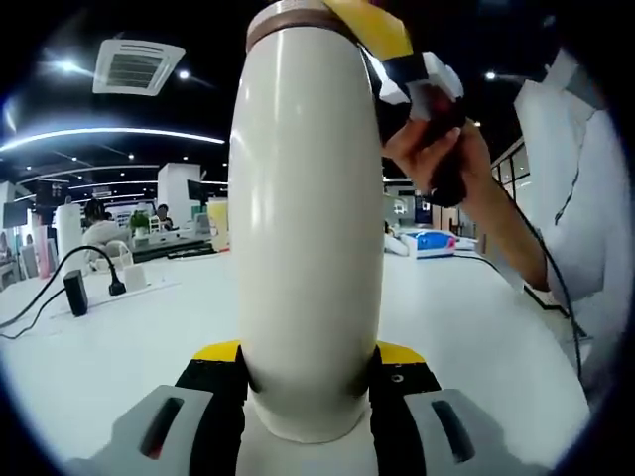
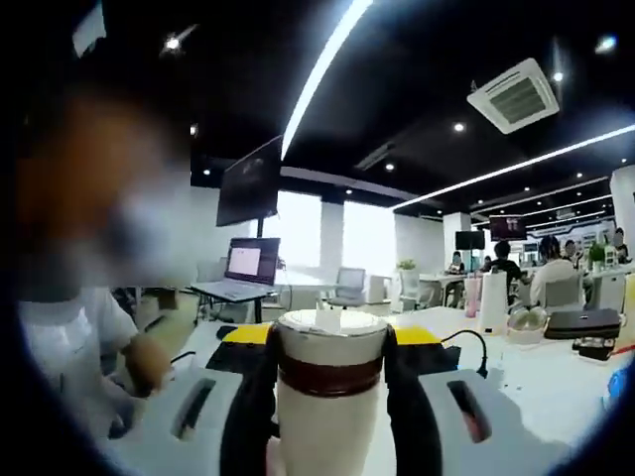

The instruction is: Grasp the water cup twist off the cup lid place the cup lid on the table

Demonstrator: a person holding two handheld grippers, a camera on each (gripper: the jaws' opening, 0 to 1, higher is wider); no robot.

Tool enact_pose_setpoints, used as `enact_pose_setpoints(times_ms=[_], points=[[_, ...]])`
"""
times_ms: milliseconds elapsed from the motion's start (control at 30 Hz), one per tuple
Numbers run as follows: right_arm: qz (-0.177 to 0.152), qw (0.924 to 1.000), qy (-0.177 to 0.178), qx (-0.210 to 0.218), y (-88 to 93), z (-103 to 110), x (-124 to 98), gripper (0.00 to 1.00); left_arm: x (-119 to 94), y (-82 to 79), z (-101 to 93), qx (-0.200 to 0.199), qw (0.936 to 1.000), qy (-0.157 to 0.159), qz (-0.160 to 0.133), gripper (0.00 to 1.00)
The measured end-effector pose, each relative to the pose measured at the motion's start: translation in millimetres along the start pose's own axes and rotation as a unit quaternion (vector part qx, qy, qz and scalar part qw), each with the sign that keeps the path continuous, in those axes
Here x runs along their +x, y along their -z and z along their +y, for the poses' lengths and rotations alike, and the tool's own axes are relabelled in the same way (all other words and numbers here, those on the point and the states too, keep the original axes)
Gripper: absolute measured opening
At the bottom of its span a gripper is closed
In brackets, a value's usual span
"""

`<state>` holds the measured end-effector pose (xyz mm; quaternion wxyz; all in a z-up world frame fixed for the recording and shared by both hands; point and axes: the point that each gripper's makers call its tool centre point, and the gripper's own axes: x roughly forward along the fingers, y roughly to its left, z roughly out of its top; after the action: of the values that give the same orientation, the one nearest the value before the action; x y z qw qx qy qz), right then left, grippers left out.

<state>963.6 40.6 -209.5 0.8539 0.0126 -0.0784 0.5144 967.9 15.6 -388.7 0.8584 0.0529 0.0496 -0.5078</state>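
Note:
A tall cream water cup stands upright between the jaws of my left gripper, which is shut on its lower body above the white table. At the cup's top sits the lid with a brown band. A yellow jaw of my right gripper presses on the lid's right side, with a person's hand behind it. In the right gripper view the cream lid with its brown band sits squeezed between the two jaws of my right gripper. The seam between lid and cup is not visible.
A power strip with black plugs and a cable lies on the table to the left. A blue and white object lies at the back right. An open laptop stands on a far desk. People sit in the background.

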Motion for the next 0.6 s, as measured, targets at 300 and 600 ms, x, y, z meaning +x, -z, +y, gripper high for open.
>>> enact_pose_setpoints(times_ms=[300, 600], points=[[0.004, 0.9998, -0.019, -0.002, 1.2, 1.8, -0.5, 0.45, 1.0, 0.0, -0.3, -0.001, 1.0000, 0.000, 0.000, 0.50], [0.037, 0.9991, 0.019, -0.001, 0.2, -2.3, -3.9, 0.51, 1.7, -0.1, -1.2, 0.002, 1.0000, 0.000, 0.001, 0.50]])
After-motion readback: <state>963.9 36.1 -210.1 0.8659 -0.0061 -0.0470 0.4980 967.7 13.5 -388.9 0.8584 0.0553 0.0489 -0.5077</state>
